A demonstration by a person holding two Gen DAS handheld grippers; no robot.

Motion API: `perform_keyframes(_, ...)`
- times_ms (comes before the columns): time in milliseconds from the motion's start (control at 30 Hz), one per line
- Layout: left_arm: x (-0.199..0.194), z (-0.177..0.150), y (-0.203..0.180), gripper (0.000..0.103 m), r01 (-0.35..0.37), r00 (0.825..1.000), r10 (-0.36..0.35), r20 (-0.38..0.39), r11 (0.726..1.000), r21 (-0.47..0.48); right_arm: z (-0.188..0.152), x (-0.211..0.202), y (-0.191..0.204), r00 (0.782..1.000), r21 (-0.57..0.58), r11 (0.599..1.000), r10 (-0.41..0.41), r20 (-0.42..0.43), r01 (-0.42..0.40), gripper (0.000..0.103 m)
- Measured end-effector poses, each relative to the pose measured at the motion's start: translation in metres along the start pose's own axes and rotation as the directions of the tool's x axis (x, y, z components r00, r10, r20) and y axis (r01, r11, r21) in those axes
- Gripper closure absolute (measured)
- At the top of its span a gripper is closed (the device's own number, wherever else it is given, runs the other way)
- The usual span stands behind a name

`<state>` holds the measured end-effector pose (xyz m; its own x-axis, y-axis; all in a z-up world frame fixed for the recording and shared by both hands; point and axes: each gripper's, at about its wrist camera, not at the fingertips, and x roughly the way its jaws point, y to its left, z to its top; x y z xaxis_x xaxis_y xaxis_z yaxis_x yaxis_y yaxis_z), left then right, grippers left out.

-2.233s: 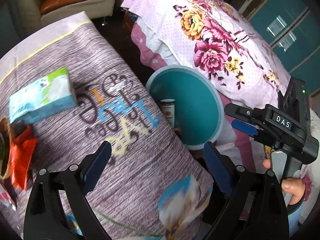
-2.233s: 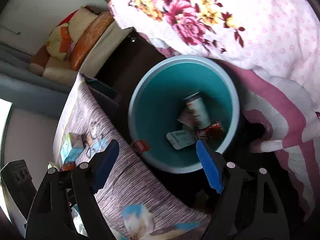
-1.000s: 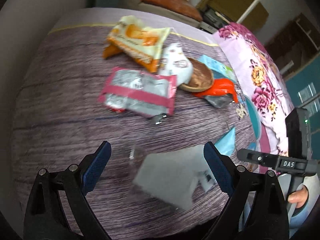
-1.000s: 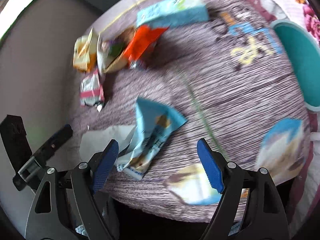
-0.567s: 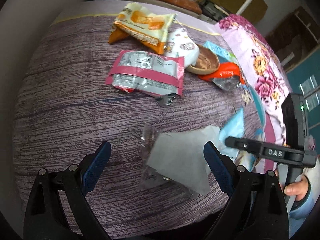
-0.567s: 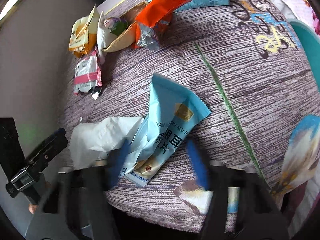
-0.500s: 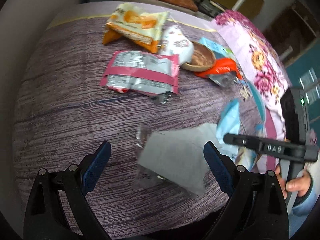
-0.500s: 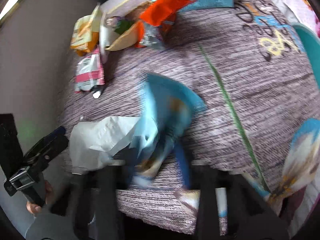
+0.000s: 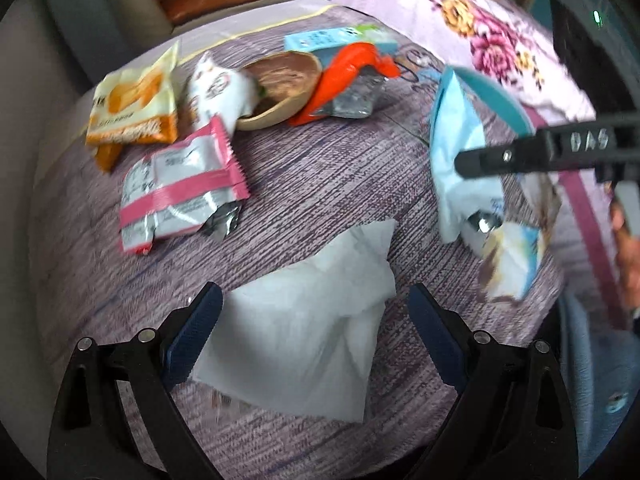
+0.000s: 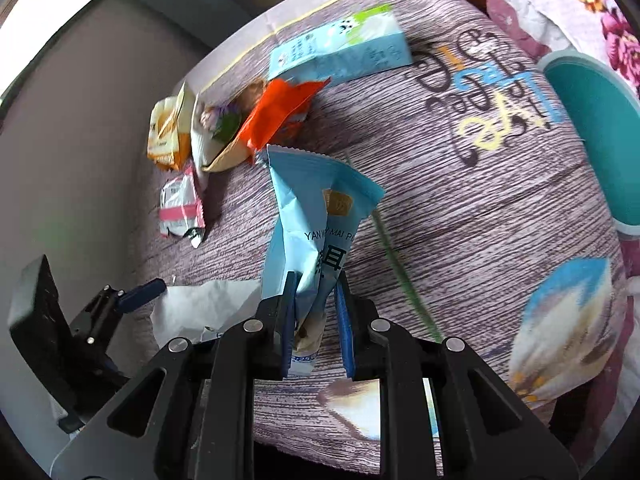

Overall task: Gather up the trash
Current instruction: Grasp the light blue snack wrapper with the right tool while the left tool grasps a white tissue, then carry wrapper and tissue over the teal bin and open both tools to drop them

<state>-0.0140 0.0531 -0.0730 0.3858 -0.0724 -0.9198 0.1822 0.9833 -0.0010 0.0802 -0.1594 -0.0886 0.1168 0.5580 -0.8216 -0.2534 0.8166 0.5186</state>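
Note:
My right gripper (image 10: pixel 314 312) is shut on a light blue snack wrapper (image 10: pixel 316 216) and holds it up off the purple tablecloth; the wrapper also shows in the left wrist view (image 9: pixel 456 164). My left gripper (image 9: pixel 314 336) is open, its fingers on either side of a white tissue (image 9: pixel 312 328) that lies flat on the cloth. The tissue also shows in the right wrist view (image 10: pixel 200 312). The teal trash bin (image 10: pixel 600 120) stands off the table's right edge.
Further back lie a pink-striped silver wrapper (image 9: pixel 180 188), a yellow-orange snack bag (image 9: pixel 132 108), a white packet (image 9: pixel 220 88), a wooden bowl (image 9: pixel 280 88), an orange wrapper (image 9: pixel 344 76) and a blue carton (image 10: pixel 340 52). A floral bedspread (image 9: pixel 500 40) lies beyond the table.
My right gripper has shut on the light blue wrapper and lifted it off the cloth. My left gripper has moved in over the white tissue, which now lies between its open fingers.

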Motion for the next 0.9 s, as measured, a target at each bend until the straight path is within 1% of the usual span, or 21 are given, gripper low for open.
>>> perform_keyframes(33,0.002,0.002,-0.003,0.011,-0.011,1.0,0.011,0.001,1.0,0.01,0.0,-0.002,-0.002,1.0,0.004,1.0,0.002,0.003,-0.002,0.085)
perform_keyframes(100,0.008,0.004,-0.006,0.033,-0.016,1.0,0.017,-0.006,1.0,0.02,0.0,-0.003,-0.004,1.0,0.008,1.0,0.005,0.007,-0.005,0.085)
perform_keyframes(133,0.013,0.006,-0.007,0.039,-0.008,1.0,0.008,-0.022,1.0,0.014,-0.001,-0.006,-0.007,1.0,0.01,1.0,0.007,0.009,-0.007,0.085)
perform_keyframes(200,0.019,0.01,-0.007,0.059,-0.005,0.999,0.006,-0.033,1.0,0.005,-0.001,-0.009,-0.011,1.0,0.014,1.0,0.012,0.011,-0.012,0.085)
perform_keyframes(233,0.022,0.012,-0.005,0.063,-0.003,0.999,0.002,-0.038,1.0,-0.008,0.0,-0.009,-0.013,1.0,0.016,1.0,0.013,0.013,-0.013,0.085)
perform_keyframes(300,0.025,0.021,-0.001,0.073,0.009,0.999,-0.011,-0.037,0.999,-0.046,0.001,-0.01,-0.015,1.0,0.021,1.0,0.015,0.018,-0.015,0.085)
perform_keyframes(333,0.025,0.026,0.003,0.075,0.015,0.999,-0.017,-0.029,0.997,-0.071,0.0,-0.012,-0.018,1.0,0.025,1.0,0.017,0.021,-0.018,0.085)
perform_keyframes(400,0.019,0.033,0.011,0.085,0.034,0.999,-0.035,-0.005,0.992,-0.123,0.001,-0.014,-0.023,0.999,0.031,0.999,0.018,0.028,-0.019,0.085)
perform_keyframes(433,0.017,0.036,0.015,0.088,0.042,0.999,-0.042,0.004,0.989,-0.14,0.001,-0.017,-0.027,0.999,0.036,0.999,0.019,0.034,-0.02,0.085)
perform_keyframes(467,0.015,0.041,0.018,0.09,0.052,0.999,-0.05,0.017,0.986,-0.16,0.002,-0.019,-0.03,0.999,0.04,0.999,0.02,0.04,-0.021,0.085)
perform_keyframes(600,0.005,0.053,0.026,0.091,0.076,0.996,-0.065,0.057,0.973,-0.218,0.005,-0.024,-0.041,0.998,0.064,0.998,0.026,0.057,-0.03,0.085)
perform_keyframes(667,0.001,0.058,0.02,0.091,0.09,0.995,-0.075,0.072,0.969,-0.232,0.008,-0.027,-0.049,0.997,0.08,0.996,0.03,0.068,-0.035,0.085)
perform_keyframes(900,-0.013,0.082,-0.014,0.091,0.154,0.985,-0.134,0.109,0.968,-0.197,0.019,-0.041,-0.068,0.991,0.116,0.992,0.041,0.126,-0.056,0.085)
